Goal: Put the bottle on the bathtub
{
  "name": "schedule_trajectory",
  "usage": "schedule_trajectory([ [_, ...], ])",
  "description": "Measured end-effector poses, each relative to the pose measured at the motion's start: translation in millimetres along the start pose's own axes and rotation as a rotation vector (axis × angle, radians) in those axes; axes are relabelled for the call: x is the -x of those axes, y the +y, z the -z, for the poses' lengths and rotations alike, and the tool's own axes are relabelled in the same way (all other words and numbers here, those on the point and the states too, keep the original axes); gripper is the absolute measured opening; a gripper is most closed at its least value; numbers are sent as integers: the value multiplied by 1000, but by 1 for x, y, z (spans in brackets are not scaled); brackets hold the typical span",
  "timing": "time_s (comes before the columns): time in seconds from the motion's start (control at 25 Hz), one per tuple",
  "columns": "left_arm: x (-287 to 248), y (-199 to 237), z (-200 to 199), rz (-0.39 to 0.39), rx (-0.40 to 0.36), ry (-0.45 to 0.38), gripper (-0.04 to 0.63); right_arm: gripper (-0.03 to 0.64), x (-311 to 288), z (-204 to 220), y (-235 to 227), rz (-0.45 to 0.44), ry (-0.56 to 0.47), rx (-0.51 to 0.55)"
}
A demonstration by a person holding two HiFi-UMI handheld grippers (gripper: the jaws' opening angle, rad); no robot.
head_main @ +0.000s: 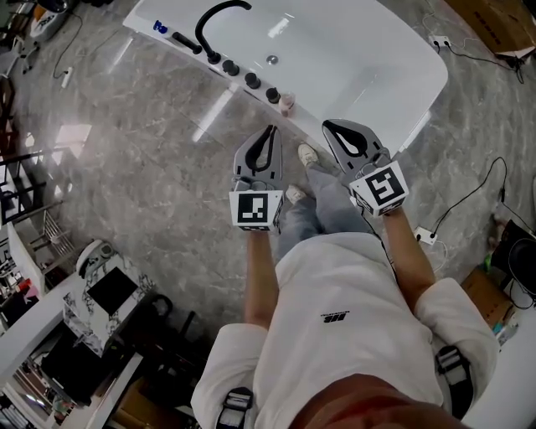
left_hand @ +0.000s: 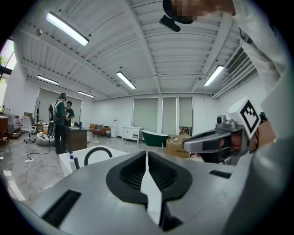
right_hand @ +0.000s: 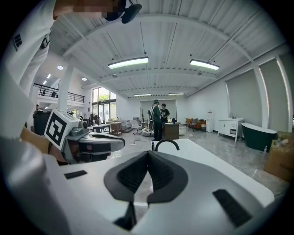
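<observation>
Head view, looking down: a white bathtub (head_main: 360, 59) sits on the grey marble floor (head_main: 151, 167), with a black arched faucet (head_main: 206, 21) and a row of black round knobs (head_main: 251, 80) along its rim. The small clear bottle with a blue top (head_main: 159, 27) stands on that rim at the far end, just beside the faucet, well away from both tools. The left hand-held gripper (head_main: 270, 129) and the right hand-held gripper (head_main: 328, 126) are held side by side out in front of the person, short of the tub.

Left gripper view: its jaws are pressed together with nothing between them. Unlike the head view, it shows the room behind: a dark green bathtub (left_hand: 154, 137), a brown cardboard box (left_hand: 177, 148) and two people (left_hand: 62, 124) standing at a desk (left_hand: 76, 137).

Right gripper view: jaws closed too, also empty. The bottle peeks out beside the faucet, and the left tool shows at the left.
</observation>
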State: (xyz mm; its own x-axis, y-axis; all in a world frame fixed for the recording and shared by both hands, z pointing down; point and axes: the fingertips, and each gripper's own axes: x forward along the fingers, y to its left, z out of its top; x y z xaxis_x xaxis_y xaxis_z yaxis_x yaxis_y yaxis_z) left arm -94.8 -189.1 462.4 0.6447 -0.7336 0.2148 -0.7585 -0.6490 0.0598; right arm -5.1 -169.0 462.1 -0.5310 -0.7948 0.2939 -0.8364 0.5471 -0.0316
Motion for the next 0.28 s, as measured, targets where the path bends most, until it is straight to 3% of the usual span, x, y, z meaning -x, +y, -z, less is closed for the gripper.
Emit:
schedule_trajectory([
  [0.28,-6,10,-1,0,-11,6,17,-6,-11,0,-3,11,0,-8],
])
